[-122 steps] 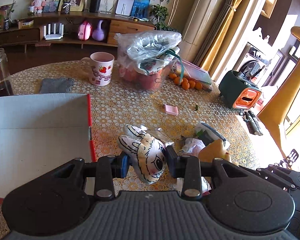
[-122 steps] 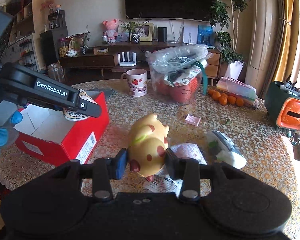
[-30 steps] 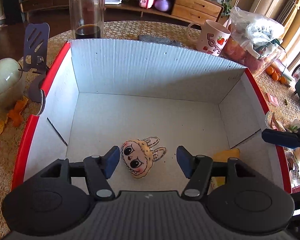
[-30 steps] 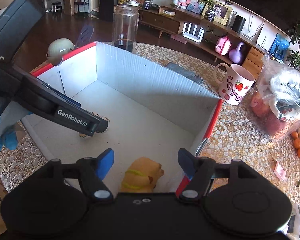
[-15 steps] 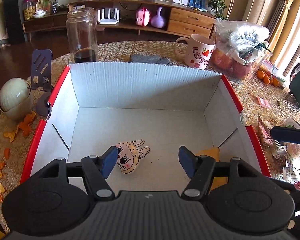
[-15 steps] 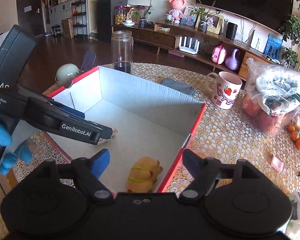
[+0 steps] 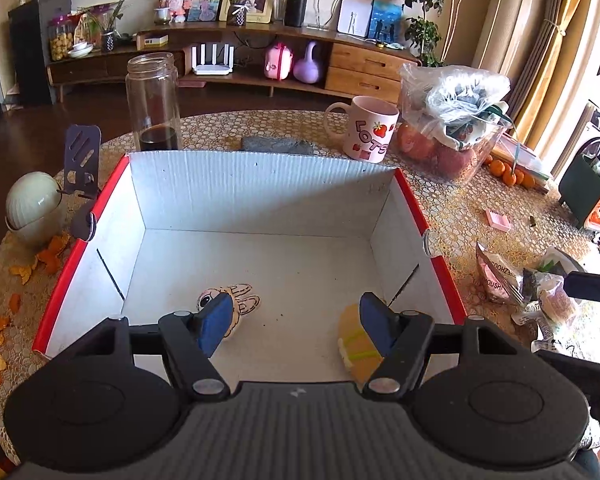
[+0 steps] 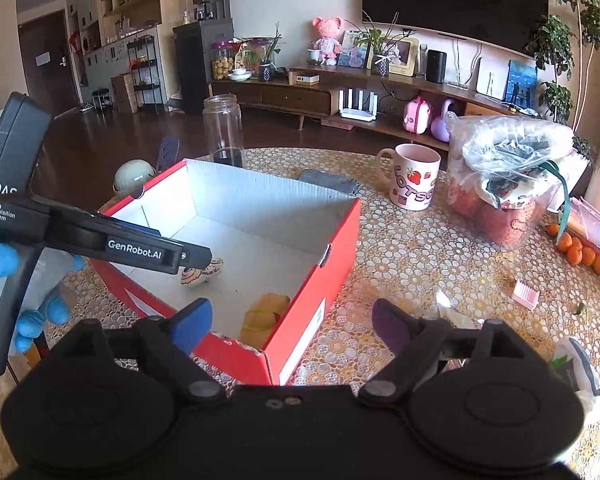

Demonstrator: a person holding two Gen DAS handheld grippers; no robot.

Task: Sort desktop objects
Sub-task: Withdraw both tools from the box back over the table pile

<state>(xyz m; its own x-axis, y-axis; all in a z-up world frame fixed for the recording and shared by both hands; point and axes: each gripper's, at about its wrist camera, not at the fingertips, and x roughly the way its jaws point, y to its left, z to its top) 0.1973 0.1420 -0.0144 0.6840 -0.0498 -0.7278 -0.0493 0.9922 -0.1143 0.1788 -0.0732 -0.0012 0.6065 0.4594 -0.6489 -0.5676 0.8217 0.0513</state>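
Box: a red cardboard box [image 7: 410, 204] with a white inside stands open on the round table [image 8: 420, 264], patterned in gold.
Toys: a small bunny-face toy [image 7: 236, 304] lies on the box floor toward the near left; a yellow toy [image 7: 354, 344] with a green stripe lies in the near right corner, well apart from it.
Left gripper: the left gripper [image 7: 296, 320] hangs over the near edge of the box, jaws opening, nothing between the pads; a blue-gloved hand [image 8: 4, 264] holds it.
Right gripper: the right gripper [image 8: 288, 324] hangs over the box's near corner, jaws wide and opening, empty.
Loose items: crumpled snack wrappers [image 7: 512, 280] and a small pink block [image 8: 525, 294] lie on the table right of the box.
Beyond the box: a glass jar [image 7: 153, 102], a pink strawberry mug [image 7: 370, 128], a plastic bag of fruit [image 8: 508, 176].
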